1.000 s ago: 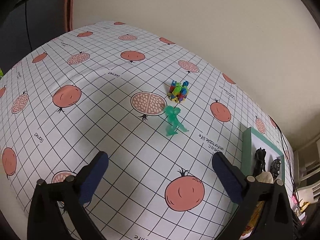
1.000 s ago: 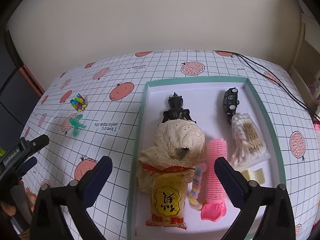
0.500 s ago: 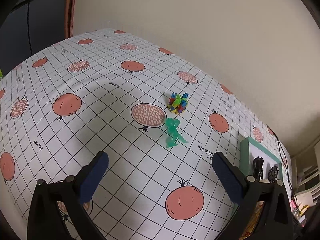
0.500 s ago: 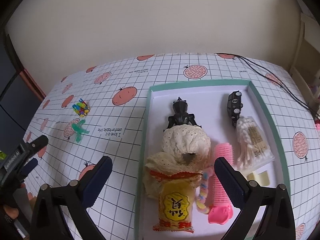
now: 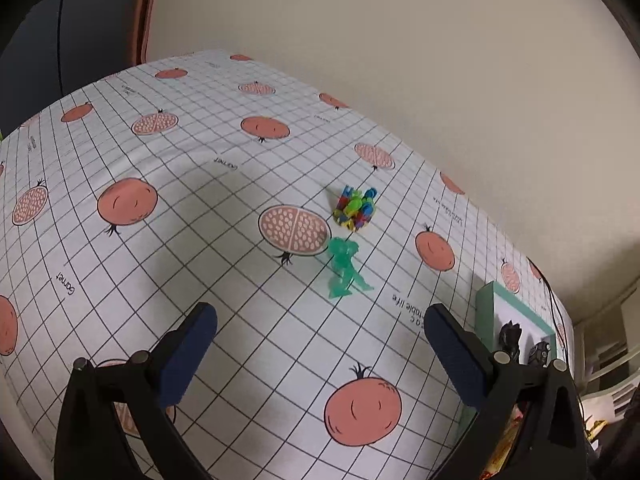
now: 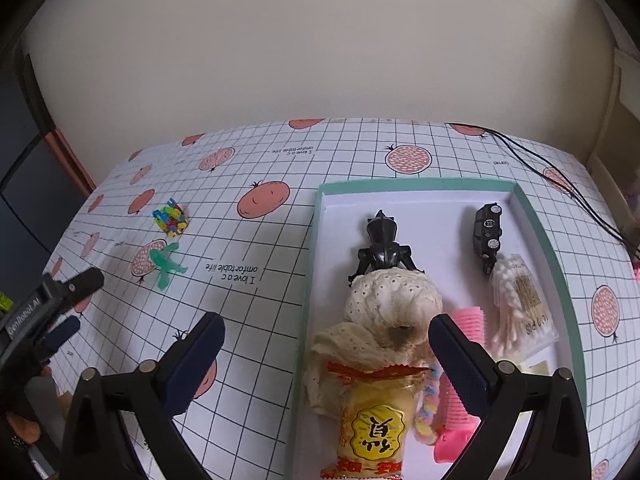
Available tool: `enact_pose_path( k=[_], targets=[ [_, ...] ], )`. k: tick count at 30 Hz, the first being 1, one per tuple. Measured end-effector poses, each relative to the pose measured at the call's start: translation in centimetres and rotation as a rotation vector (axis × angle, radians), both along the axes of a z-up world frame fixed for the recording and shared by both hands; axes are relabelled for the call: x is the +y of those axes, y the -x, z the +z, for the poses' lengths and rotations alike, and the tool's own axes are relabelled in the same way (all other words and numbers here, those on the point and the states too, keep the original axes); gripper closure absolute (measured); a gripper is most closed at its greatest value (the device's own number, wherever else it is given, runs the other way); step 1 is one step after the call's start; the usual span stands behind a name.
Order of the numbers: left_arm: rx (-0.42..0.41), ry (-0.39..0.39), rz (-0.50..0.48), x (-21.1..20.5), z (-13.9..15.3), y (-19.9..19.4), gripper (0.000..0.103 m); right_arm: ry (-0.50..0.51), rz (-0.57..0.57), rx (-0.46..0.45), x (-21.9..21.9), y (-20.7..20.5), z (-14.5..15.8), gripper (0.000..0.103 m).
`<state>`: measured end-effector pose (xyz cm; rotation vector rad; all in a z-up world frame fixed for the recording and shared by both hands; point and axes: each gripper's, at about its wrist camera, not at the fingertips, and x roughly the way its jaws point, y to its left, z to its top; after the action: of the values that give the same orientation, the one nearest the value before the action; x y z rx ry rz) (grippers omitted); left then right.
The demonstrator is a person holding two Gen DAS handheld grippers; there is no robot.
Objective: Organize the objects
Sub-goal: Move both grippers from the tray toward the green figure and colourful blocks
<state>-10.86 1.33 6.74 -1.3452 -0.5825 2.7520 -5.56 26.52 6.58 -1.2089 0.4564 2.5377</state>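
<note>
Looking at what's left out on the counter [image 5: 168, 264], it's pretty much two bits: a translucent green toy figure [image 5: 345, 268] lying flat on the pomegranate-print cloth, and just beyond it a little bundle of multicoloured plastic pieces [image 5: 355, 208], near each other but not touching. Everything else already sits in the teal-rimmed tray [image 6: 536, 220]: a black action figure [image 6: 382, 248], a black toy car [image 6: 488, 232], a bag of cotton swabs [image 6: 520, 312], a cream lace cloth [image 6: 388, 312], a pink hair roller [image 6: 464, 360] and a yellow snack pack [image 6: 372, 432].

The green figure looks light, hard and a bit slick, so the torso is probably the best spot to pinch; the thin limbs could twist away. The colourful bundle seems loose and might scatter.

The left gripper [image 5: 320, 344] hangs well short of the figure with fingers spread wide, holding nothing. The right gripper [image 6: 326, 356] is also spread wide and empty, over the tray's near edge.

Readable writing: "I love a comfortable life" and "Garnet" on the cloth, "GenRobot.AI" on the left gripper's body, plus Chinese characters on the snack that are hard to make out.
</note>
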Motion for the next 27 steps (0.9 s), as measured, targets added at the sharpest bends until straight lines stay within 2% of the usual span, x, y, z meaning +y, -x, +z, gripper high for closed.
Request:
enact_pose_path(
  k=[8,13,21,27],
  targets=[
    [0.043,0.016,-0.002,0.2,0.2,0.4,0.0,-0.011,0.013,0.037,-0.4,0.7,0.5,0.0],
    [0.022,0.016,-0.004,0.1,-0.3,0.9,0.0,0.0,0.023,0.055,-0.8,1.2,0.8,0.0],
    [0.003,0.0,-0.008,-0.2,-0.9,1.5,0.0,-0.042,0.044,0.029,-1.8,2.3,0.7,0.0],
    [0.024,0.029,-0.02,-0.4,-0.9,2.2,0.0,-0.037,0.043,0.017,-2.2,3.3,1.1,0.0]
  ],
)
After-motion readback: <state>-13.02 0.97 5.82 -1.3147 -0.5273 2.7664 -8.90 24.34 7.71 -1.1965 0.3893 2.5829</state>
